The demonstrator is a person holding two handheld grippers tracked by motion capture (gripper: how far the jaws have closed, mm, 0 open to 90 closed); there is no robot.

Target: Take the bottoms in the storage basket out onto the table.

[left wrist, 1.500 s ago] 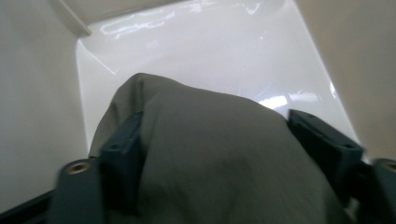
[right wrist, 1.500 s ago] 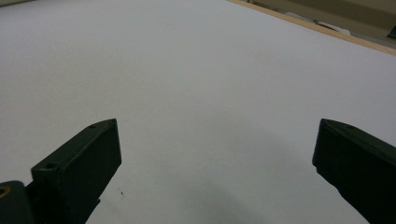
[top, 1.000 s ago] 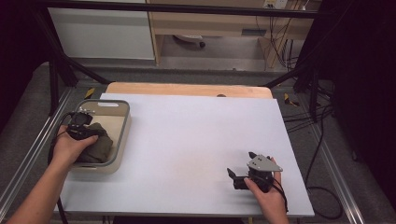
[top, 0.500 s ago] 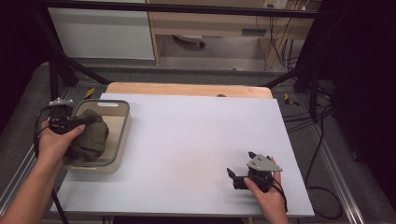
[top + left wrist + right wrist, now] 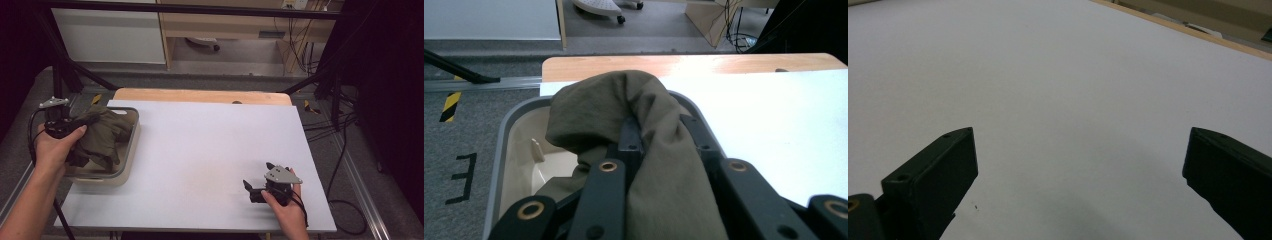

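Left gripper (image 5: 70, 131) is clamped on the olive cloth (image 5: 100, 135), bunched between its jaws and partly lifted out of the grey bin (image 5: 131, 150) at the table's (image 5: 200, 150) left edge. In the left gripper view the cloth (image 5: 624, 125) drapes over both jaws above the bin (image 5: 509, 135). Right gripper (image 5: 257, 190) sits near the front right corner, jaws wide apart, holding nothing, over bare white table (image 5: 1058, 75).

To do it well: lift straight up until the hanging end clears the bin rim, keep the pinch firm, then carry it over the open table.

Hard to tell: the cloth's lower folds are hidden inside the bin; what kind of garment it is stays unclear.
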